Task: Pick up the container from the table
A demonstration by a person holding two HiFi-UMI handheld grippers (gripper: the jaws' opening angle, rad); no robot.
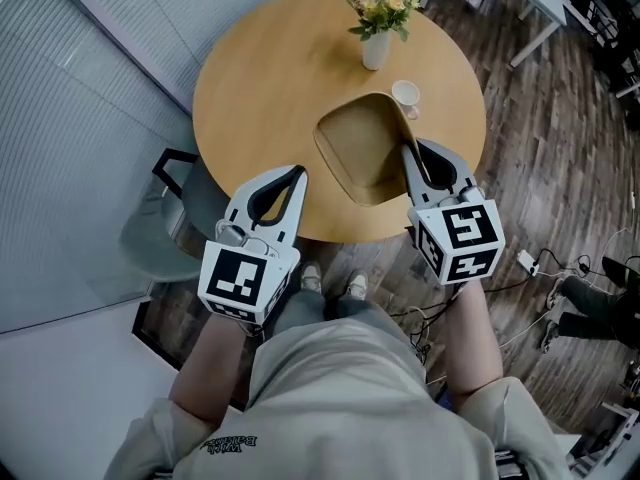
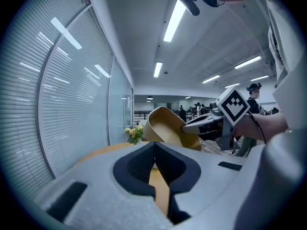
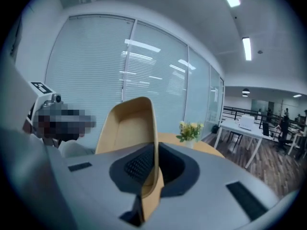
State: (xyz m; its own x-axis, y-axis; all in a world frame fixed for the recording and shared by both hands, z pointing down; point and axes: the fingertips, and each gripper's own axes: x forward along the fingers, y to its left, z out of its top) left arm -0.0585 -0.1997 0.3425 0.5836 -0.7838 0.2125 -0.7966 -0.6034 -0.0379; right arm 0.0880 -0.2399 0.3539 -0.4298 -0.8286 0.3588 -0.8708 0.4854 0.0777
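— Closest in, at the near edge of the table (image 1: pixel 270 78)?
— On the near-left, the left gripper (image 1: pixel 299 171). Pressed together at the tips, pinching nothing, poised just over the rim.
— And on the table's near-right?
— There, the right gripper (image 1: pixel 408 150). Clamped on the right wall of the container (image 1: pixel 362 153), that wall squeezed between the two jaws.
— Whereabouts, the container?
— Over the table's near-right part. Tan, shallow, hollow side up, tilted. Seems raised off the tabletop in the left gripper view, but cannot tell for sure.
— Further across the table?
— Toward the right, a white cup (image 1: pixel 405 95), just beside the container's far corner. Beyond that, near the table's far edge, a vase (image 1: pixel 376 50) of yellow flowers.
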